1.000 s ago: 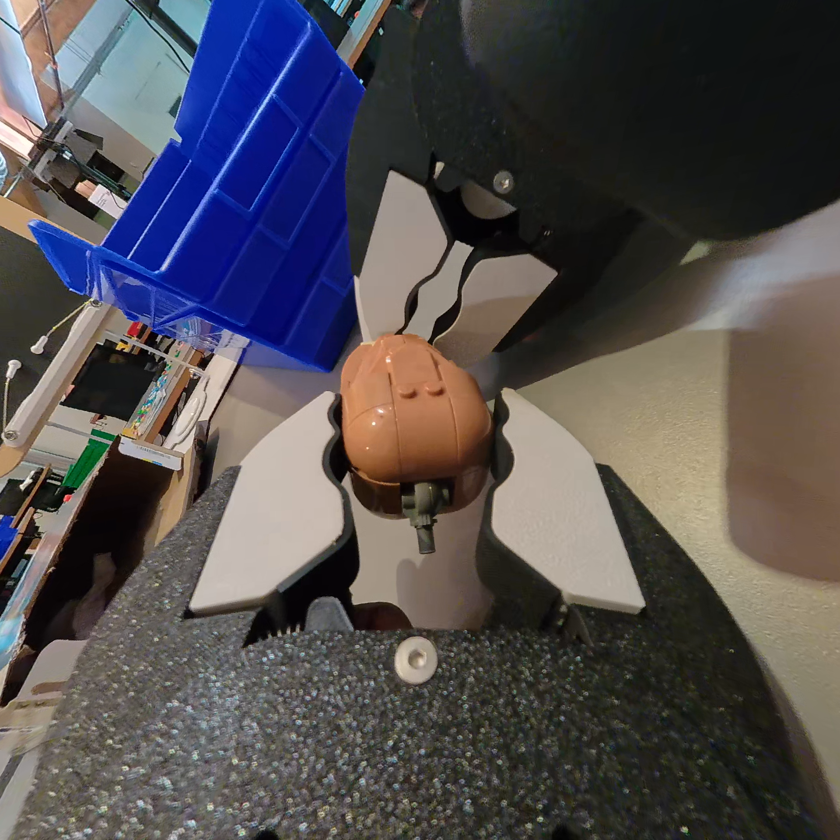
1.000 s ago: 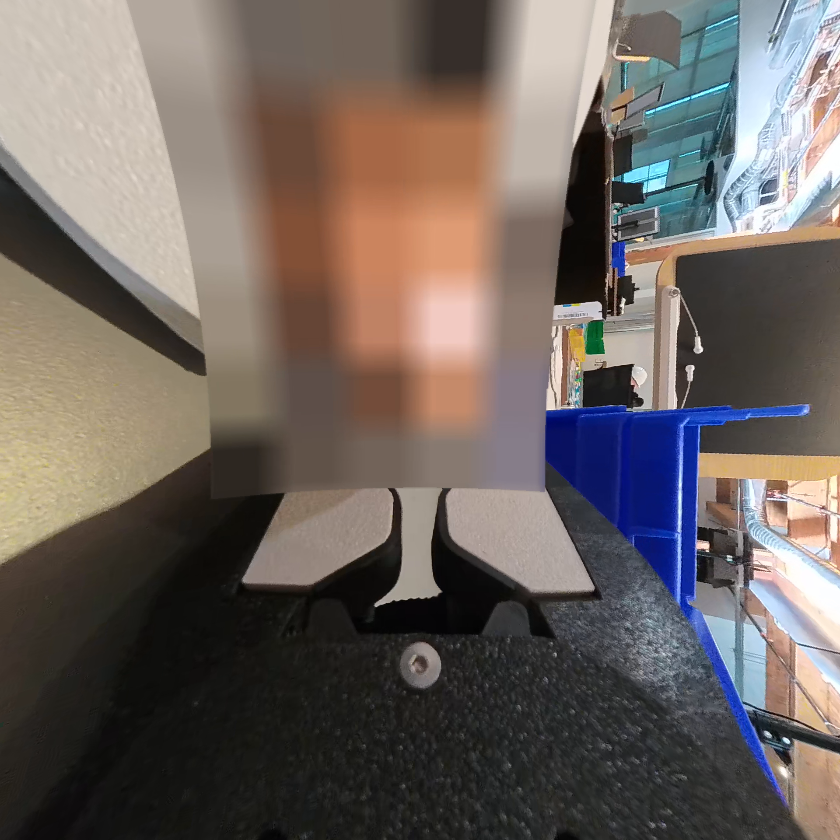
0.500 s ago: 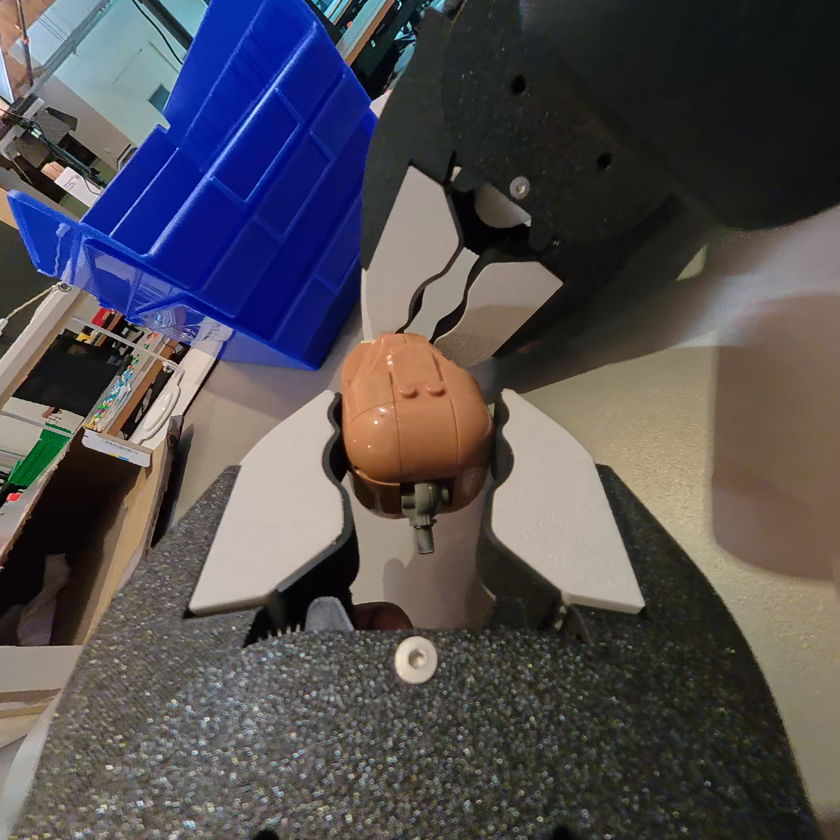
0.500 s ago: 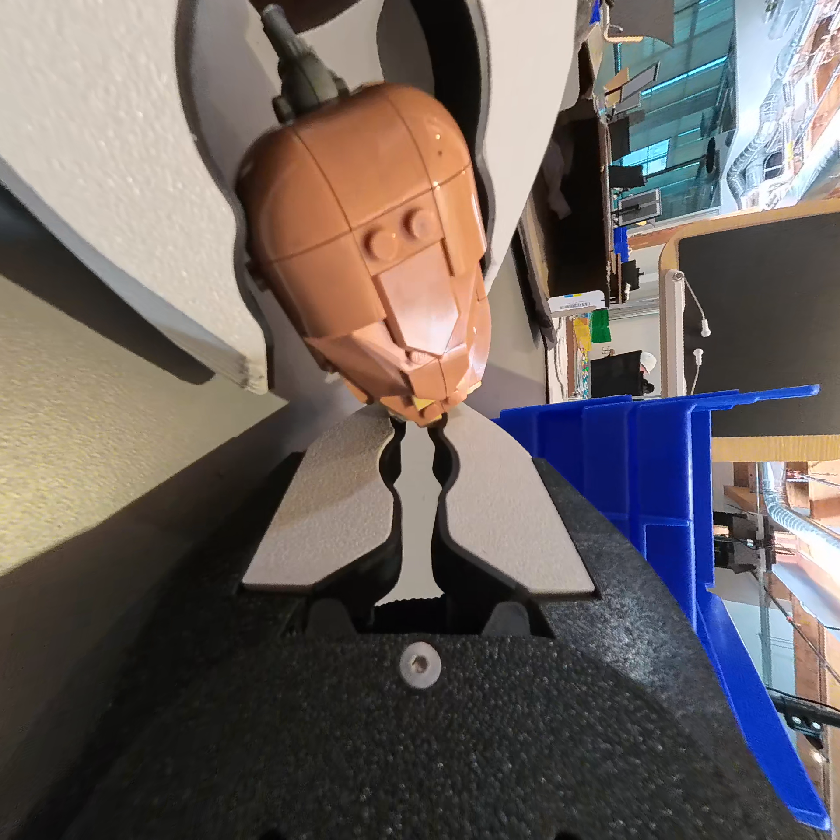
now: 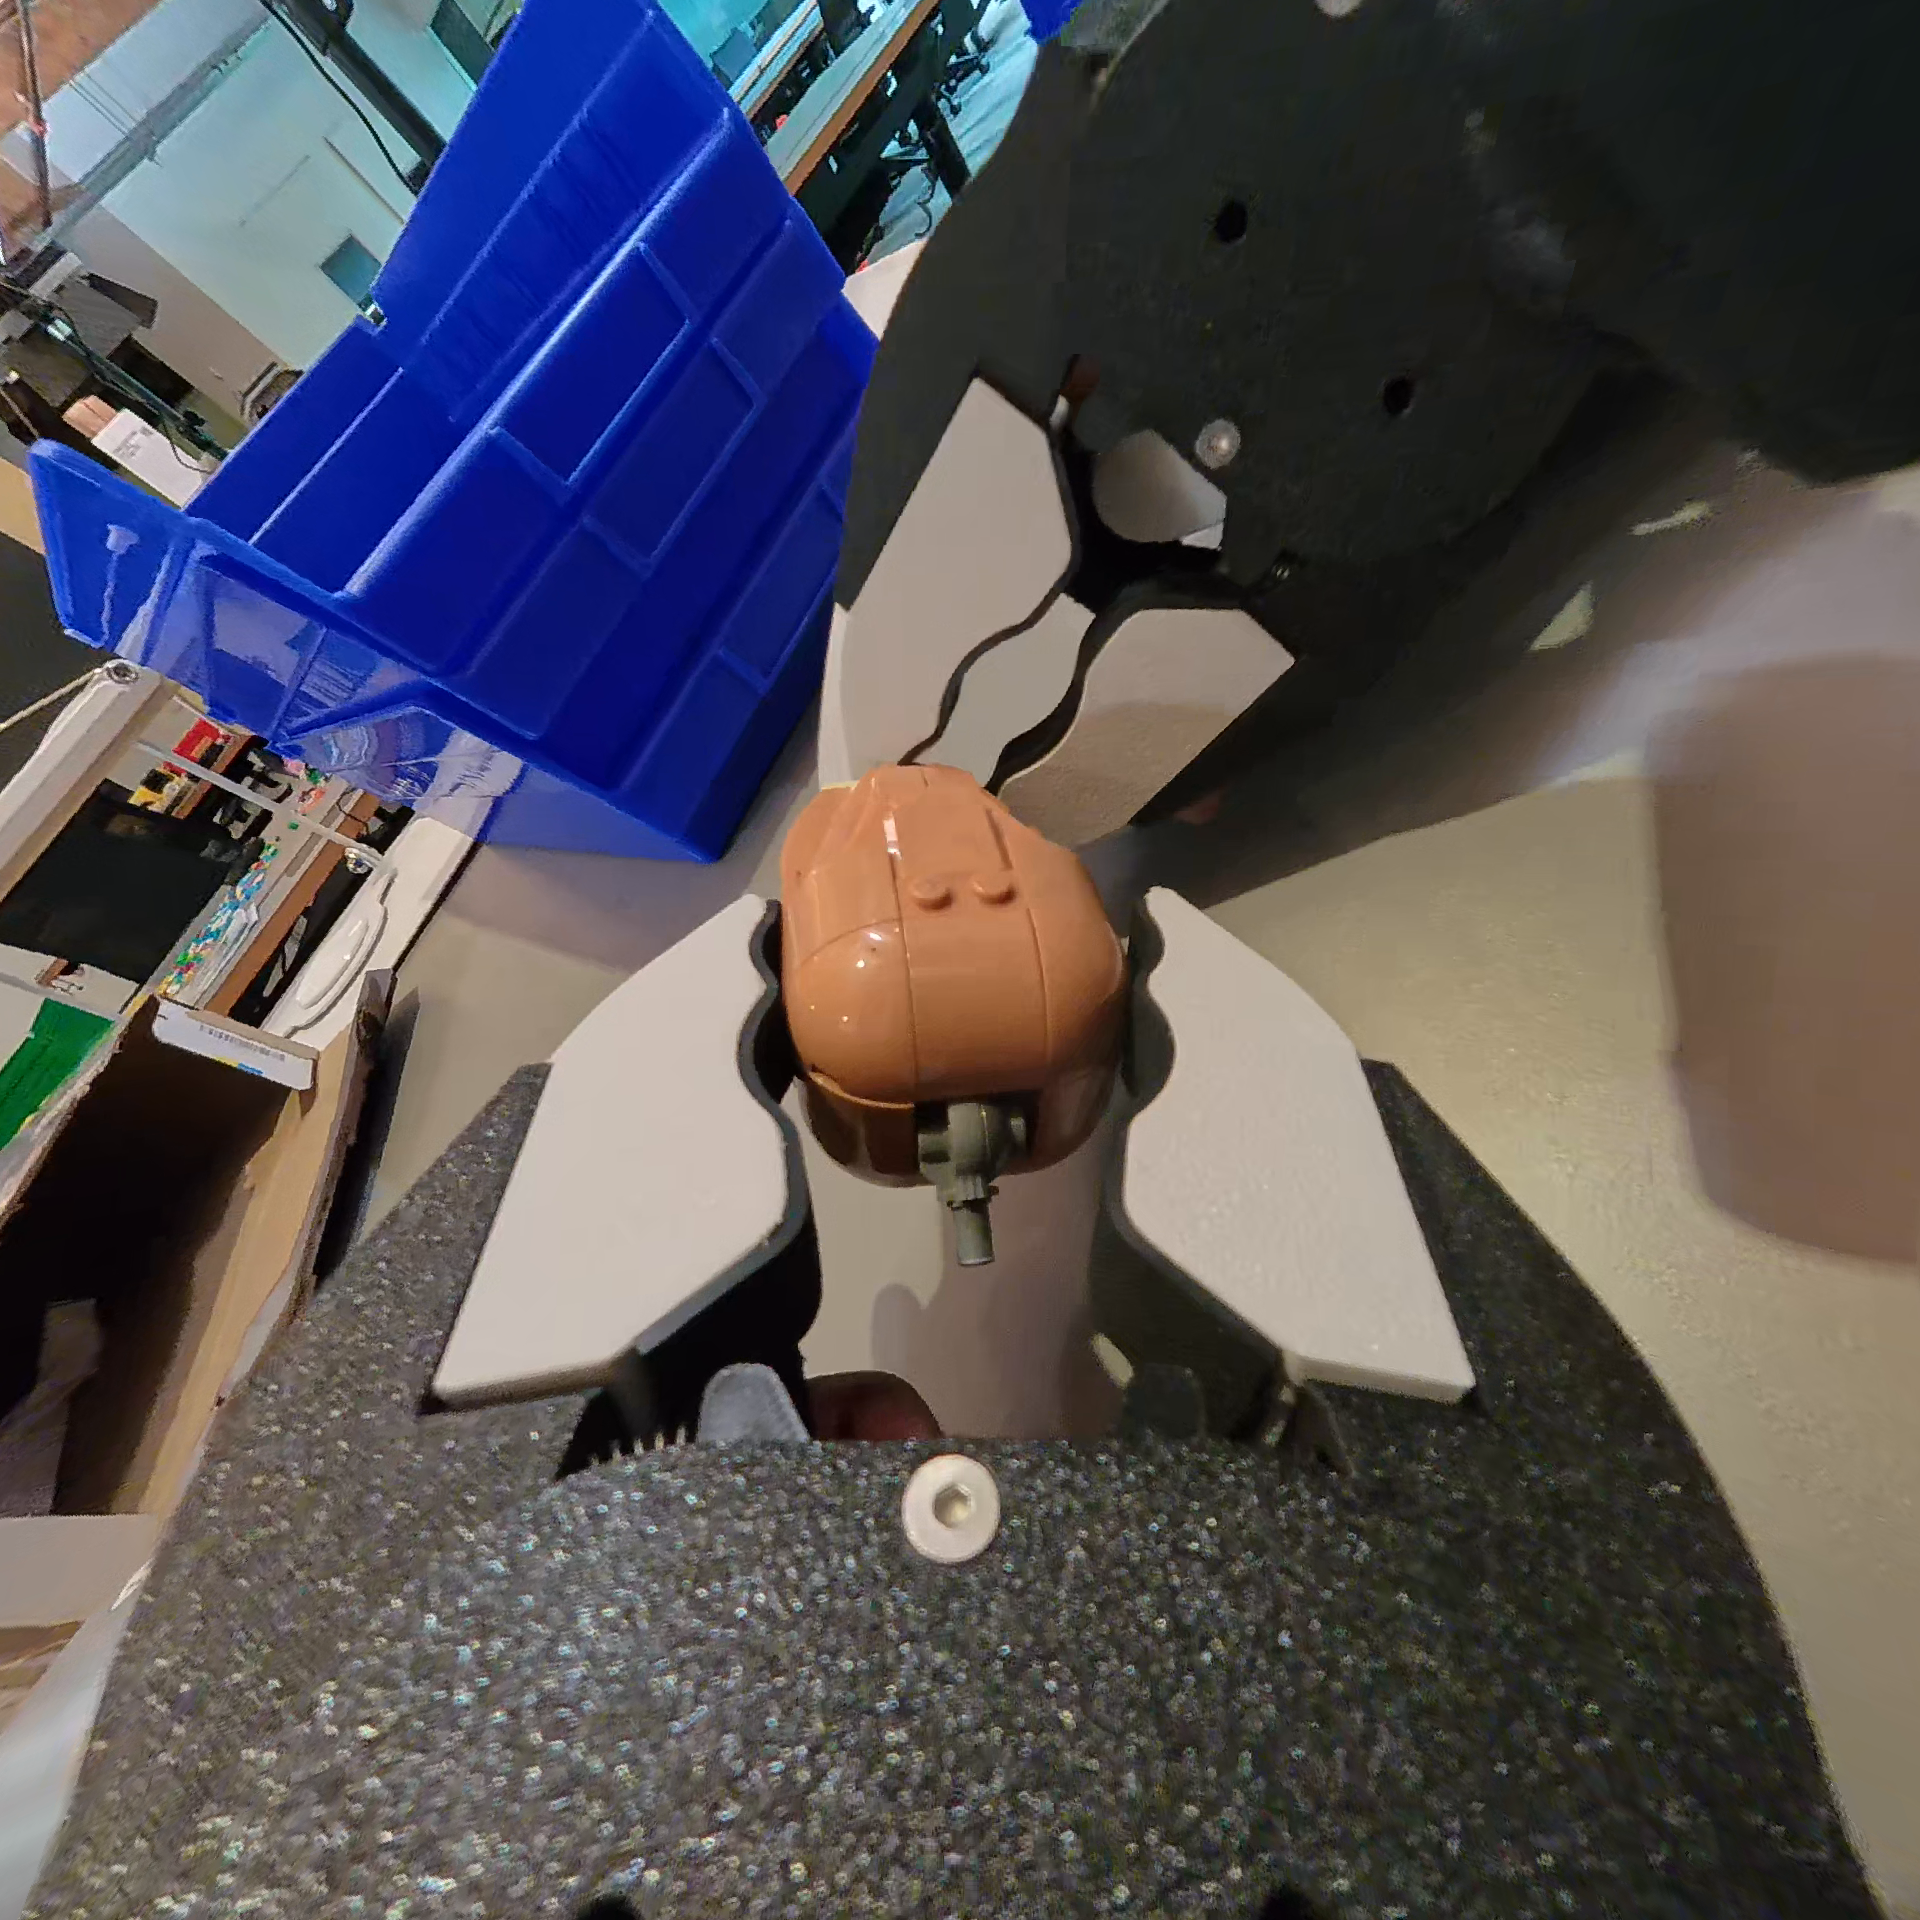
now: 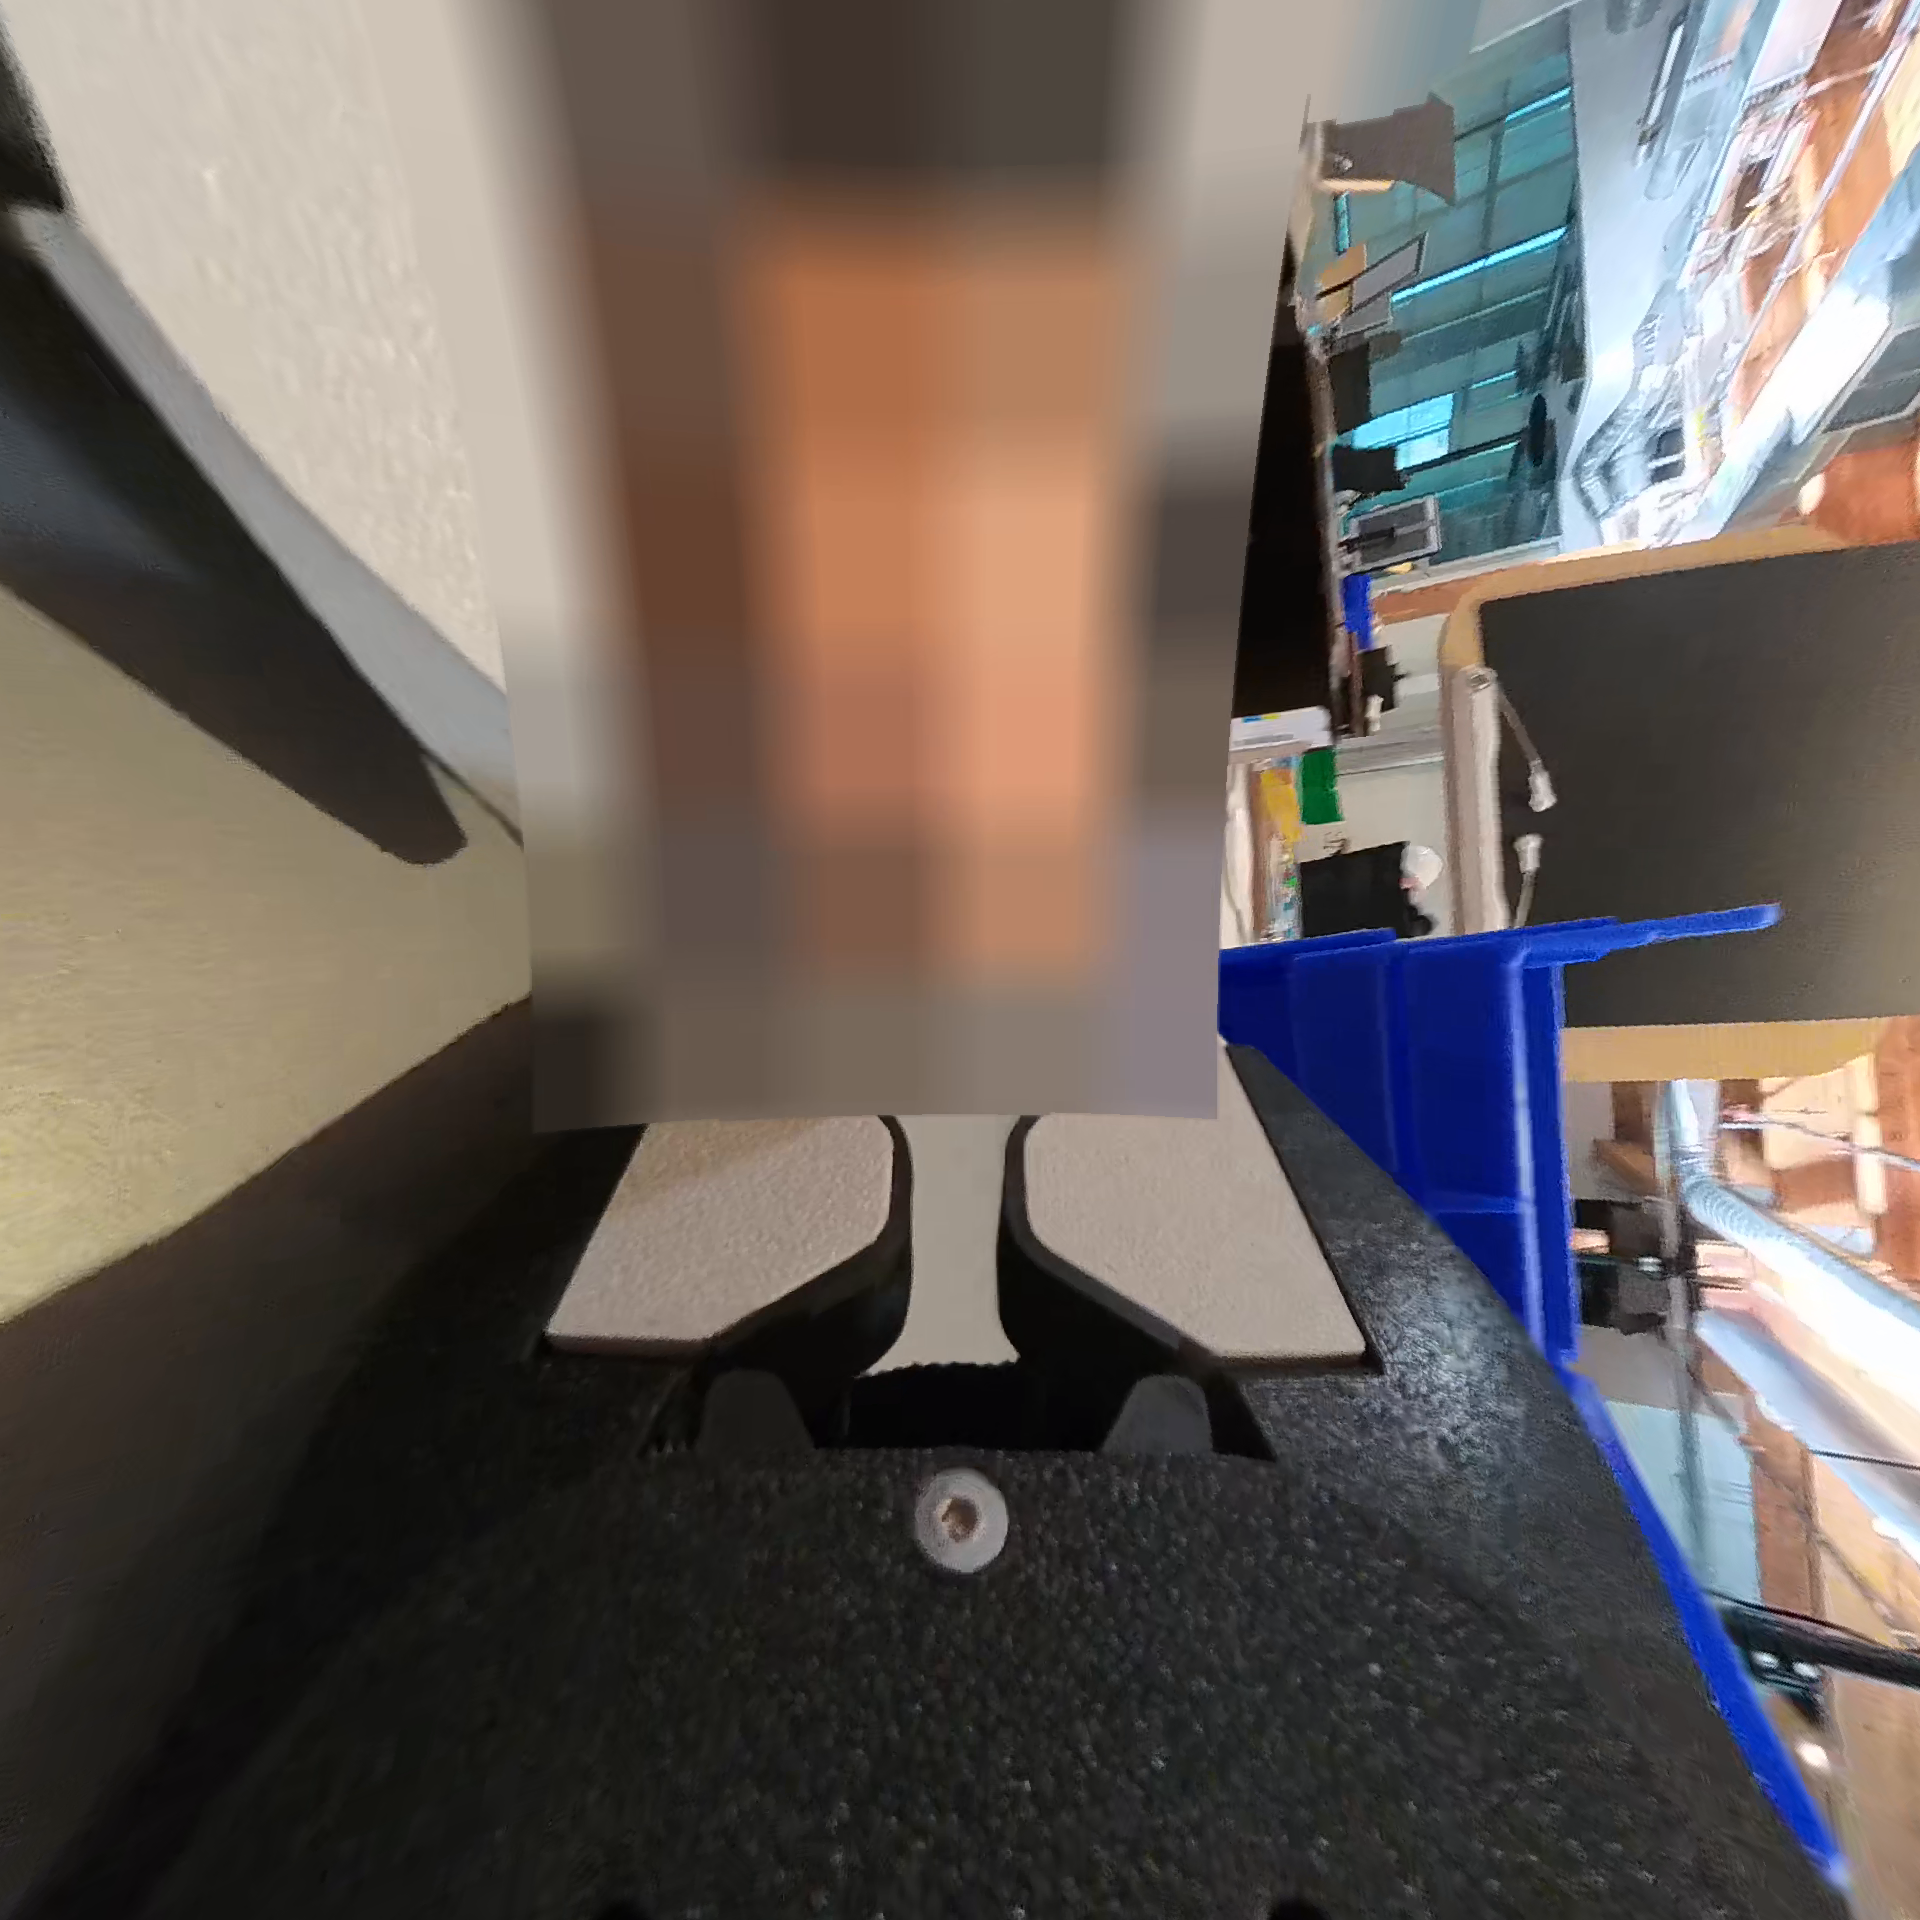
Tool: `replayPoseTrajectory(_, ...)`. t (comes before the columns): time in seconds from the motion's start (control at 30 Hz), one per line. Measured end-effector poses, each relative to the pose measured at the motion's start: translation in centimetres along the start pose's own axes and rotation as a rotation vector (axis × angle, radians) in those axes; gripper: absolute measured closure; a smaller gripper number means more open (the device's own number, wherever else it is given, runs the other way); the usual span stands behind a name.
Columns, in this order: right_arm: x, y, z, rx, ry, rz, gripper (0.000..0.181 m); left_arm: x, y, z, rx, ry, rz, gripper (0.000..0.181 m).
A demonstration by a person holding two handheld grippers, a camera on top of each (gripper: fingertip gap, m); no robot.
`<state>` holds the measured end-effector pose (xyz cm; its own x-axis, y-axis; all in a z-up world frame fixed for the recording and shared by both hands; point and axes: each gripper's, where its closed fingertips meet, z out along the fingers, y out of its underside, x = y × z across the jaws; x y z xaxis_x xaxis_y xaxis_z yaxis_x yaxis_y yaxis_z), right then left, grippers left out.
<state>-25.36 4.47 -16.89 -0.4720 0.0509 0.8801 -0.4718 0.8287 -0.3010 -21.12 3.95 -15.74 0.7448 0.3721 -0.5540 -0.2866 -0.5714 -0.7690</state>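
1. The left gripper has its two grey fingers partly closed on a tan brick-built piece, which sits clamped between the wavy inner edges of the fingers.
2. The brick-built piece is rounded and egg-like, made of glossy curved tan panels with visible seams and two small studs on its upper face. Its underside is darker brown.
3. A short grey peg sticks out of the darker underside, pointing back toward the left wrist camera.
4. The piece is held above a pale tabletop, with its tapered end pointing away from the camera.
5. The right gripper faces it from the far side, its fingertips right at the tapered end of the piece; contact there cannot be made out.
6. In the left wrist view the right gripper's fingers stand nearly together, with only a narrow wavy gap between them.
7. In the right wrist view a mosaic patch covers the fingertips, so whether they grip anything cannot be told.
8. A blue plastic bin stands on the tabletop to the left of the grippers, beyond the piece.
9. An open cardboard box sits lower at the left edge, off the tabletop.
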Motion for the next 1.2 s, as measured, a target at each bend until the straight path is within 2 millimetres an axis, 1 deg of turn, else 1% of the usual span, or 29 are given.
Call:
replayPoseTrajectory(0.03, 0.2, -0.1, -0.1, 0.007, 0.022, -0.026, 0.166, 0.0, 0.0, -0.1, 0.007, 0.006, 0.000, 0.118)
replayPoseTrajectory(0.1, 0.5, -0.3, -0.3, 0.014, 0.052, -0.051, 0.156, 0.2, 0.0, -0.2, 0.010, 0.021, 0.014, 0.118)
replayPoseTrajectory(0.13, 0.4, -0.4, -0.3, 0.018, 0.051, -0.049, 0.154, 0.3, 0.1, -0.2, 0.012, 0.024, 0.026, 0.118)
replayPoseTrajectory(0.17, 0.4, -0.4, -0.3, 0.024, 0.046, -0.048, 0.155, 0.3, 0.0, -0.3, 0.016, 0.023, 0.035, 0.118)
replayPoseTrajectory(0.23, 0.2, -0.6, -0.4, 0.036, 0.035, -0.049, 0.168, 0.1, -0.3, -0.4, 0.037, 0.012, 0.037, 0.119)
replayPoseTrajectory(0.57, 1.3, -1.0, -0.8, 0.007, 0.067, 0.046, 0.169, -0.6, -1.2, -0.8, 0.079, -0.056, 0.084, 0.119)
replayPoseTrajectory(0.83, 1.8, -1.3, -1.1, -0.002, 0.098, 0.084, 0.170, -0.7, -2.2, -1.2, 0.125, -0.100, 0.145, 0.119)
replayPoseTrajectory(1.1, 2.3, -1.4, -1.4, -0.005, 0.109, 0.145, 0.171, -0.9, -2.6, -1.5, 0.149, -0.117, 0.150, 0.119)
replayPoseTrajectory(1.2, 2.2, -1.4, -1.4, -0.013, 0.110, 0.139, 0.171, -0.9, -2.5, -1.5, 0.142, -0.115, 0.155, 0.119)
